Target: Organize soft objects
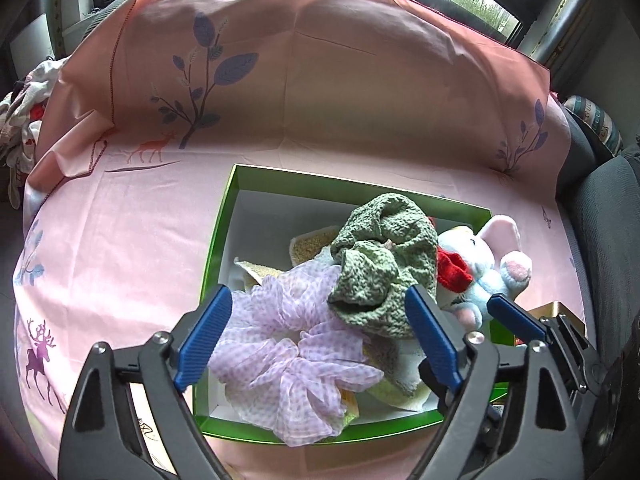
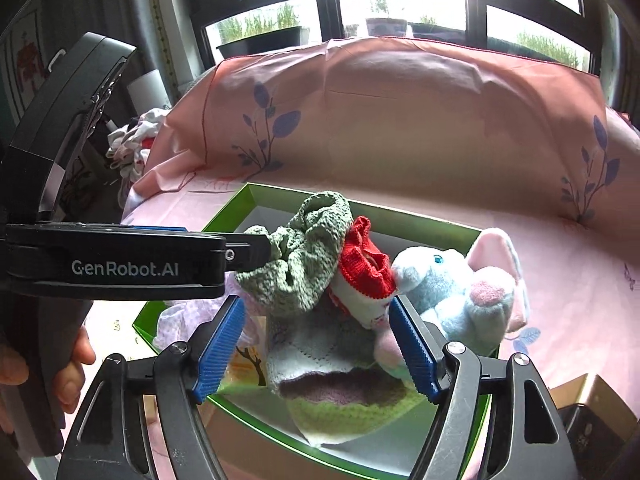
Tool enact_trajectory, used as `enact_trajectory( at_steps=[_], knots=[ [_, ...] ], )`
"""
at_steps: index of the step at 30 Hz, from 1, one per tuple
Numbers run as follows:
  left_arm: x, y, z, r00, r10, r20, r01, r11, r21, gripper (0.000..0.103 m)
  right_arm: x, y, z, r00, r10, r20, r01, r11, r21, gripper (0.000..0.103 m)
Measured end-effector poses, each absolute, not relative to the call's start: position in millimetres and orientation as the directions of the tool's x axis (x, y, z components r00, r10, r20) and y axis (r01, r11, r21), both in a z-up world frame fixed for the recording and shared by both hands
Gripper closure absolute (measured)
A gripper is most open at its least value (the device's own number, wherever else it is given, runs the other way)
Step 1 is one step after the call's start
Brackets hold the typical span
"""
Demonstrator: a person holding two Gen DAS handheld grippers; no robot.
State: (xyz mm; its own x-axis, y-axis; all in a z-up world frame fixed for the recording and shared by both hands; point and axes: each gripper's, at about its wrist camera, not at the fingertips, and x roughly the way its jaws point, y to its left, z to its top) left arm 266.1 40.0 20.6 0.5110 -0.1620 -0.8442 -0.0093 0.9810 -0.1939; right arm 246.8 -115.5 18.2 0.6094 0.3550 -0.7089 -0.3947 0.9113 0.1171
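A green box with a white inside sits on a pink cloth printed with deer and leafy twigs, and everything else is placed from that box. Inside it lies a heap of soft things: a lilac checked scrunchie at the near left corner, spilling a little over the near rim; a green knitted piece bunched on top in the middle; a beige towel showing underneath, towards the far wall. A pale blue plush elephant with pink ears leans over the box's right wall, a red ruffle just beside its face.

The left gripper hangs over the near end of the box with its blue fingers spread wide, pressing on nothing (the scrunchie lies below the gap). The right gripper is likewise spread apart above a knitted piece in grey, mauve and lime, and grips nothing. A hand holds the left gripper's handle, left of the box.
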Motion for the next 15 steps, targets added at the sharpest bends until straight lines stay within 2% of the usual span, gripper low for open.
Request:
enact_trajectory(
  at_steps=[1, 3, 5, 15],
  knots=[
    [264, 40, 22, 0.513, -0.153, -0.845, -0.01, 0.983, -0.184, 0.013, 246, -117, 20, 0.612, 0.35, -0.71, -0.388, 0.914, 0.116, 0.028],
    [260, 40, 26, 0.522, -0.132, -0.843, -0.012, 0.987, -0.162, 0.0, 243, -120, 23, 0.617, 0.338, -0.711, -0.376, 0.92, 0.111, 0.02],
    [253, 40, 30, 0.537, -0.12, -0.835, -0.006, 0.989, -0.146, 0.001, 239, -121, 26, 0.628, 0.323, -0.708, -0.36, 0.927, 0.104, 0.017],
    [223, 48, 50, 0.584, -0.026, -0.811, -0.022, 0.999, -0.048, 0.001, 229, -133, 40, 0.648, 0.266, -0.714, -0.286, 0.953, 0.095, 0.016]
  ],
)
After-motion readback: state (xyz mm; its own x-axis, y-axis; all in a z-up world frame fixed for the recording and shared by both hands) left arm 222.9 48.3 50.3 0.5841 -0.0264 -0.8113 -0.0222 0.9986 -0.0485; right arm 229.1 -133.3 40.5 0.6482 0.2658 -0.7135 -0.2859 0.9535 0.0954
